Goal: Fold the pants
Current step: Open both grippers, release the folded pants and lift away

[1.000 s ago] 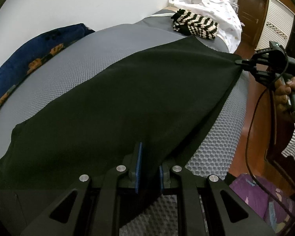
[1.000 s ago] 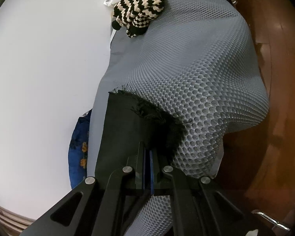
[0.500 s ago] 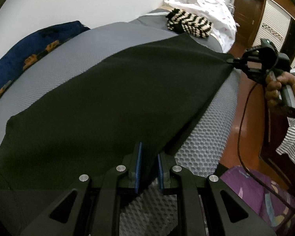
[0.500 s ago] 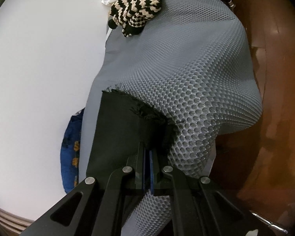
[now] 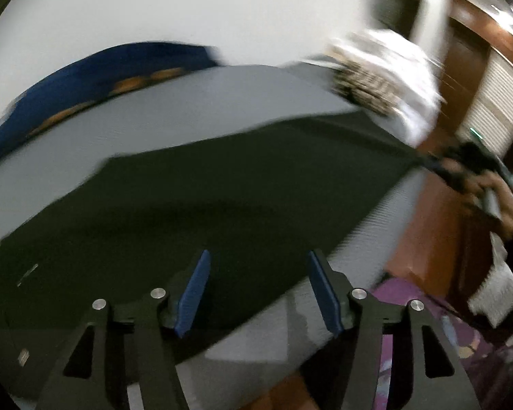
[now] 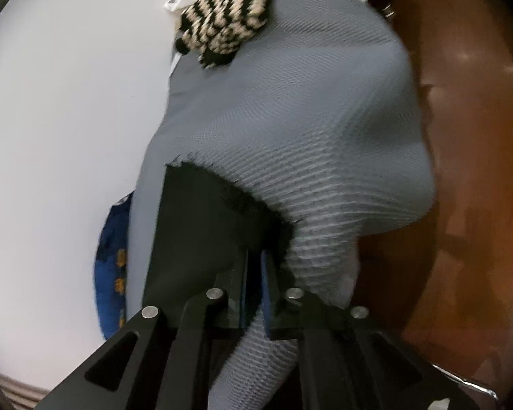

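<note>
Fingers (image 5: 191,294) of the left gripper (image 5: 258,288), just spread, angle down over the black pants (image 5: 222,184).

Both wrist views over pants (image 5: 222,205)

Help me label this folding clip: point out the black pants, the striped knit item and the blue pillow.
black pants (image 5: 222,198): left wrist view, middle of the spread cloth.
striped knit item (image 6: 227,22): right wrist view, centre of its zigzag pattern.
blue pillow (image 5: 95,78): left wrist view, upper part against the wall.
</note>
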A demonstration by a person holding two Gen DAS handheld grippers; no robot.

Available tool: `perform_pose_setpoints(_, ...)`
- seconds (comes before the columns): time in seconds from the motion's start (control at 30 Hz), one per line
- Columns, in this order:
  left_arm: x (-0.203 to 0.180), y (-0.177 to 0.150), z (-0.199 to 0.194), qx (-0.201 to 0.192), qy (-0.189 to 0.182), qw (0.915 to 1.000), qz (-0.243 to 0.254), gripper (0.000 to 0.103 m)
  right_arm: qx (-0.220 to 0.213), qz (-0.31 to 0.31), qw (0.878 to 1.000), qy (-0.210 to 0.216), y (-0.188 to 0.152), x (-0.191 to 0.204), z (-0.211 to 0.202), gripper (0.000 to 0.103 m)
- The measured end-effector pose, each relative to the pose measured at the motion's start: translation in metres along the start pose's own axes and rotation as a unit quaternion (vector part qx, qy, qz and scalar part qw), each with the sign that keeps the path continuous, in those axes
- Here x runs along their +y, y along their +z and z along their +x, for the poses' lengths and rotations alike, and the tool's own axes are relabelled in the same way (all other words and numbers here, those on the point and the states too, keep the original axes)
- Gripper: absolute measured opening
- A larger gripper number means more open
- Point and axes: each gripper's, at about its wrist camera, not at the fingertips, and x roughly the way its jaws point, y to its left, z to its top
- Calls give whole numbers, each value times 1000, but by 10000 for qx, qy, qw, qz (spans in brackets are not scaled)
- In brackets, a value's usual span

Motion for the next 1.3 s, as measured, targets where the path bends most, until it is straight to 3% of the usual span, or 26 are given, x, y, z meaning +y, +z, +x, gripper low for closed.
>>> perform_pose_setpoints(0.13, 59, -24, -29, -260, 908, 9932, -682, 60, -151, -279, 9991, 290, -10, 24, -27, 14)
perform_pose_setpoints(0.17, 68, -29, -33, -285, 1091, 9907, -763, 60, -82, -474, 9977, 468, -17, 37, -28, 14)
perform_pose_setpoints(0.2, 75, -34, -36, -281, 1250, 9883, -829, 60, 214, -778, 9925, 916, -30, 61, -24, 14)
perform_pose_setpoints(0.27, 89, -44, -40, -266, 1426, 9849, -943, 60, 1001, -1293, 9746, 1531, -63, 101, -8, 14)
perform_pose_setpoints(0.3, 91, -46, -41, -274, 1470, 9842, -954, 60, 1522, -1702, 9585, 1709, -89, 128, 5, 15)
perform_pose_setpoints(0.4, 93, -52, -39, -301, 1627, 9828, -818, 60, 2556, -2565, 9104, 2002, -161, 180, 33, 15)
perform_pose_setpoints(0.43, 91, -54, -36, -280, 1751, 9814, -733, 60, 2904, -2955, 8880, 1994, -193, 197, 44, 15)
perform_pose_setpoints(0.53, 98, -60, -26, -66, 1813, 9811, -675, 60, 3258, -3628, 8519, 1911, -253, 223, 63, 15)
perform_pose_setpoints(0.6, 103, -67, -24, 49, 1765, 9814, -759, 60, 3359, -3980, 8362, 1717, -282, 227, 77, 14)
perform_pose_setpoints(0.73, 110, -78, -29, 82, 1516, 9848, -849, 60, 3662, -4225, 8169, 1416, -317, 218, 96, 15)
perform_pose_setpoints(0.83, 111, -82, -33, 198, 1382, 9873, -761, 60, 4029, -4381, 7949, 1179, -334, 208, 102, 13)
perform_pose_setpoints(0.9, 111, -85, -37, 233, 1301, 9888, -696, 60, 4025, -4598, 7839, 1100, -332, 210, 97, 12)
perform_pose_setpoints(1.03, 109, -80, -50, 230, 1149, 9903, -742, 60, 4018, -4622, 7793, 1330, -322, 230, 86, 15)
perform_pose_setpoints(1.1, 105, -71, -64, -84, 1041, 9913, -797, 60, 3805, -4429, 7939, 1697, -298, 249, 79, 19)
perform_pose_setpoints(1.2, 102, -51, -74, -510, 979, 9909, -769, 65, 3300, -4201, 8235, 1908, -271, 279, 91, 36)
perform_pose_setpoints(1.23, 102, -45, -70, -549, 992, 9910, -713, 65, 3209, -4193, 8266, 1951, -269, 288, 95, 36)
perform_pose_setpoints(1.3, 104, -40, -60, -548, 1190, 9896, -593, 65, 3070, -4371, 8212, 2007, -263, 310, 107, 36)
